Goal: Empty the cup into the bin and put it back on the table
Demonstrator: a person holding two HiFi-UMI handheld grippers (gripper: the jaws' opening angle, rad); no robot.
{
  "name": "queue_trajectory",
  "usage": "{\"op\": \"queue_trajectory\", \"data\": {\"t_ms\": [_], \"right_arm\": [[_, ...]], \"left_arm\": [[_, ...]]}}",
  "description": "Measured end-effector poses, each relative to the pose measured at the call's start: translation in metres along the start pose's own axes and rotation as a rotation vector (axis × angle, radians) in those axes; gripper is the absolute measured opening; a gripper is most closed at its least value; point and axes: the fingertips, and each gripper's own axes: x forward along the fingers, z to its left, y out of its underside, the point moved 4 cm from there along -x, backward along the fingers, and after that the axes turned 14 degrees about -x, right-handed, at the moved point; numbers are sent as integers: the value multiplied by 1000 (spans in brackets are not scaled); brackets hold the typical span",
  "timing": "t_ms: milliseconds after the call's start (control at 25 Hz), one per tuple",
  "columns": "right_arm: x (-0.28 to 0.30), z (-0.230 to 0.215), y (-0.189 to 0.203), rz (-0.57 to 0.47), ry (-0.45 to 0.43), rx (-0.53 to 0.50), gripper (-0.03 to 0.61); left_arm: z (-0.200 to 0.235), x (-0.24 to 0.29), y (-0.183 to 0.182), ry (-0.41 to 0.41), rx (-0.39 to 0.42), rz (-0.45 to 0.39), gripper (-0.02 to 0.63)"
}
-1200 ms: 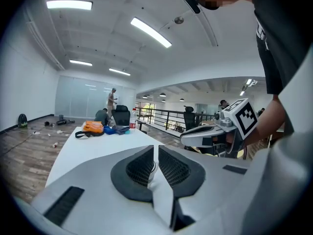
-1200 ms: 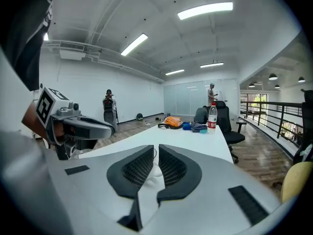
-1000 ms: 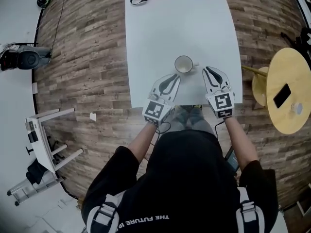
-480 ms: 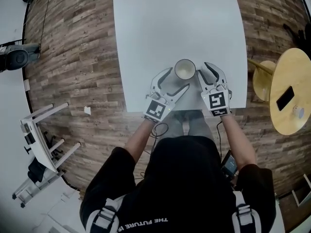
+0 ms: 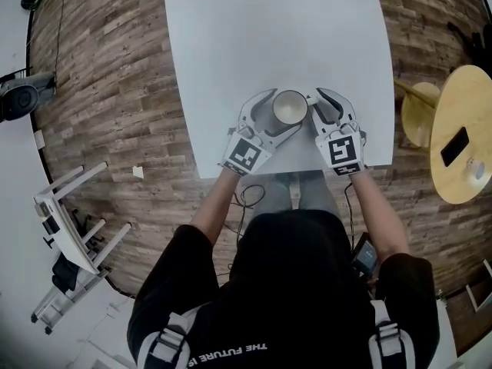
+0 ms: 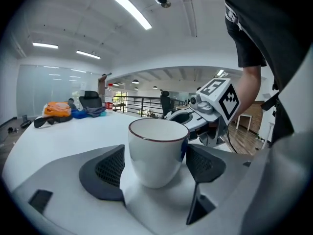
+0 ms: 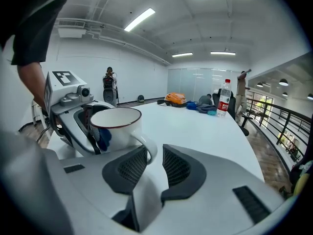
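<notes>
A white cup with a dark rim stands upright near the front edge of the white table. My left gripper straddles its body, one pad on each side. In the left gripper view the cup fills the gap of the left gripper, whose jaws are opening. My right gripper is at the cup's right side. In the right gripper view the cup's handle sits between the tips of the right gripper; these jaws are closing, and no pad visibly presses it.
The table's front edge runs just behind both grippers. Bags and a water bottle lie at the far end. A round wooden table with a phone stands right; a white rack sits on the floor to the left.
Both grippers went from shut to open and moved forward. The left now straddles the cup's body and the right has come up to its handle.
</notes>
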Motion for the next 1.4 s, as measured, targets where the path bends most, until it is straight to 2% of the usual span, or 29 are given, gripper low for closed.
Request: {"op": "queue_trajectory", "data": {"t_ms": [80,200,360,520,600,720,840,920,1000,1160,1280,1400], "right_arm": [[2,3,-2,-4,-6,-10,94],[2,8,-4,-11,-4,-3,72],[4,3,-2,-9,17,51,67],[-1,3,-11,-19,15,60,57],[-9,3,-20,-37,13,72,55],[-28,4,-39,-71,12,82,55],[-52,0,-67,-127,15,33,57],[-72,-3,-88,-165,38,-52,58],[-89,-3,-98,-212,63,-74,58],[-122,-15,-112,-283,94,-5,57],[-160,-23,-106,-267,162,15,57],[-204,-32,-84,-236,253,63,57]], "left_arm": [[1,4,2,38,25,14,379],[1,9,0,81,17,4,378],[3,17,-2,88,2,12,377],[0,10,-4,91,-71,15,377],[-6,3,-13,98,-90,-12,377],[-20,-13,-34,109,-66,-37,377],[-34,-30,-59,129,-69,-77,377],[-46,-40,-71,150,-61,-86,377],[-58,-46,-85,164,-77,-91,377],[-83,-49,-119,207,-97,-112,377],[-113,-36,-130,275,-31,-97,377],[-150,-11,-137,378,12,-64,377]]}}
